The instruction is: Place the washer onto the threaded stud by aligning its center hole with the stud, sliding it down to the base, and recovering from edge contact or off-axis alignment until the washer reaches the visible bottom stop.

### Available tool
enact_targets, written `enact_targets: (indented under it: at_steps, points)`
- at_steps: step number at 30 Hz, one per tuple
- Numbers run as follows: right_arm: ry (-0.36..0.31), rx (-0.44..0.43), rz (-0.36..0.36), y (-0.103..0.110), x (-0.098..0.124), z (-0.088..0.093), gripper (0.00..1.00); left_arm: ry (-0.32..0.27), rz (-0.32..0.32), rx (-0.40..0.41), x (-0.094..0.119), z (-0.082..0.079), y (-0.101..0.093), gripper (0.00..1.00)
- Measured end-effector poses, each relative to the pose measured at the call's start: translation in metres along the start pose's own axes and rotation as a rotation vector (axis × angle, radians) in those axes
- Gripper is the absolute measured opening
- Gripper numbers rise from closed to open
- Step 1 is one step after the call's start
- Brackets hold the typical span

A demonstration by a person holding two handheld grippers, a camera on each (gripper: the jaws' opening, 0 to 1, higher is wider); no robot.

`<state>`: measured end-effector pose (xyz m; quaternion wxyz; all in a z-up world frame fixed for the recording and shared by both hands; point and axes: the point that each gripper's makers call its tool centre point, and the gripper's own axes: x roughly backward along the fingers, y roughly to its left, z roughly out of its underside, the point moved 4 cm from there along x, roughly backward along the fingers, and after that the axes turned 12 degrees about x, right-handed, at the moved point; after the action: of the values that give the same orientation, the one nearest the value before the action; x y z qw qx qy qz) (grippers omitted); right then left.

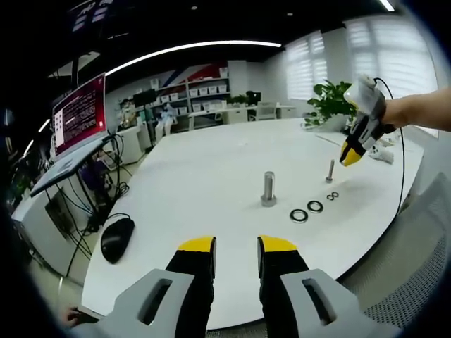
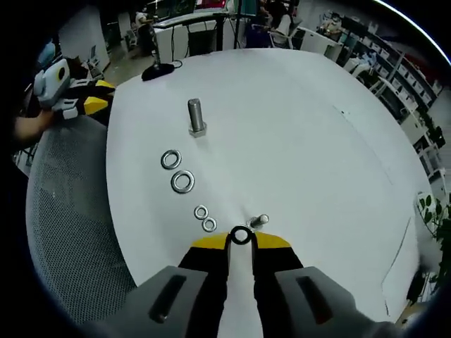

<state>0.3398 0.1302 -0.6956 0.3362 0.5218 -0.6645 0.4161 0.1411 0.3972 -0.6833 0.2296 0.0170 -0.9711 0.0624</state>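
Steel washer (image 2: 241,236) clamped in right tool (image 2: 240,241) beside small stud (image 2: 259,221) — left tool (image 1: 236,244) apart; four washers (image 2: 182,182), big bolt (image 2: 196,117) nearby.

We are finding no text that we can read. Far beyond the left gripper's fingertips (image 1: 199,246) and off to their left, a monitor (image 1: 79,114) is showing a dark red screen with pale lines of writing, but the letters are coming through too small and blurred for us to make out. We are seeing no legible labels, brands or numbers elsewhere.
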Motion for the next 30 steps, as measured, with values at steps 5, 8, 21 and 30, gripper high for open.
enact_targets:
  at_steps: [5, 8, 21, 30]
  points:
    - [-0.002, 0.009, 0.024, -0.006, -0.002, -0.003, 0.14, -0.001, -0.001, -0.001, 0.0, 0.0, 0.0, 0.21]
    - [0.005, 0.022, 0.038, -0.009, -0.003, -0.005, 0.14, -0.001, -0.001, -0.001, 0.0, 0.0, 0.0, 0.21]
    - [0.052, 0.038, 0.053, -0.021, -0.012, -0.006, 0.14, 0.005, -0.005, -0.003, 0.0, 0.001, 0.001, 0.2]
    - [0.075, 0.022, 0.025, -0.021, -0.02, -0.003, 0.14, 0.005, -0.007, -0.001, 0.0, 0.001, 0.002, 0.19]
